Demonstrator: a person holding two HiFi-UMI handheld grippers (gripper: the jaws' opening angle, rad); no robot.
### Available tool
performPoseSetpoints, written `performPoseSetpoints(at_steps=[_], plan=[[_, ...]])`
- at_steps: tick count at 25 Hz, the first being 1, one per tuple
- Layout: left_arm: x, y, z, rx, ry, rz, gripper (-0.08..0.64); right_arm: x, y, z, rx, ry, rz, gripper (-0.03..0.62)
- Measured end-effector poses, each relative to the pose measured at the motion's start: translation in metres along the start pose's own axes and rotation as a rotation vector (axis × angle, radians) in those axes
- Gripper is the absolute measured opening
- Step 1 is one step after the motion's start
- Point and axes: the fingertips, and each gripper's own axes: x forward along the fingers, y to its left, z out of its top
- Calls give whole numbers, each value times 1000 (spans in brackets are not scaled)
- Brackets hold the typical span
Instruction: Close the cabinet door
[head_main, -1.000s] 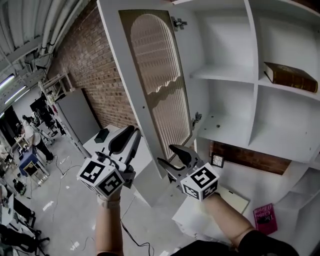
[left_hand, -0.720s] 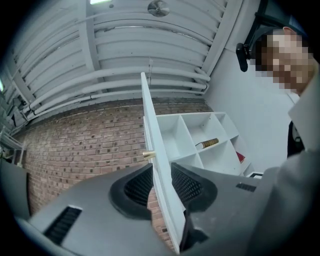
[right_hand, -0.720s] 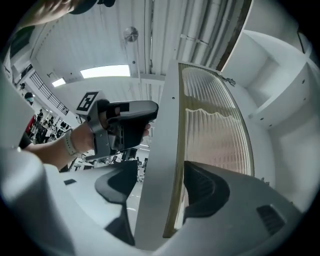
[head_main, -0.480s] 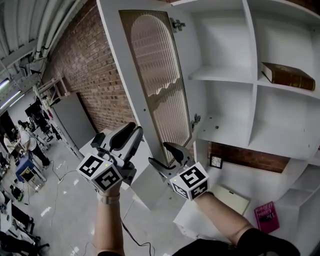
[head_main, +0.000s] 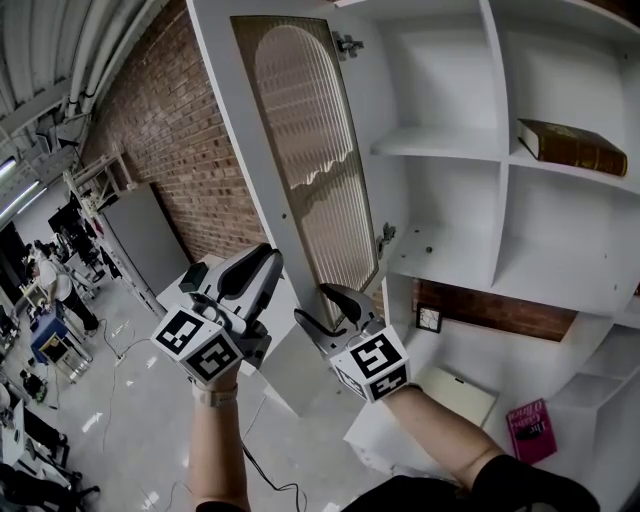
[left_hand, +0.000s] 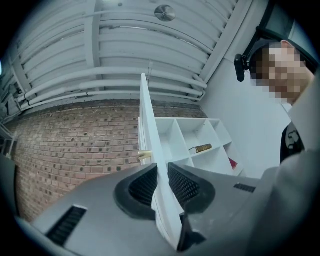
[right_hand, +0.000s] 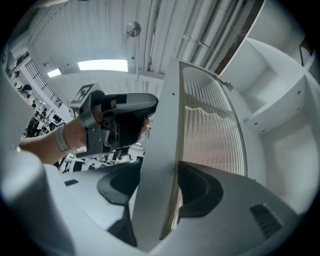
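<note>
Cabinet door (head_main: 305, 150) is hanging wide open off the left edge of the white cabinet (head_main: 450, 145), with both grippers working at its lower free corner. The left gripper (head_main: 265, 262) is pinching the door's thin edge between its pads, while the right gripper (head_main: 311, 302) is straddling the frame just beside it — jaws closing, not yet pressing. Farther in, a brown book (head_main: 575, 148) is lying in the cabinet's upper right compartment, and a brick wall (head_main: 170, 140) is running behind the door.
</note>
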Motion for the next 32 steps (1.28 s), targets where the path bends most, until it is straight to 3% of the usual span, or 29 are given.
performPoseSetpoints(at_steps=[8,21,32], plan=[[6,-20,3,5,4,6,72,-22,3,5,7,0,-2,187],[30,-69,7,0,-2,-6,72,-67,-7,12,-12,-37,-18,198],[52,-102,7,-23,-23,-24,69,-100,-33,17,37,-54,-56,167]])
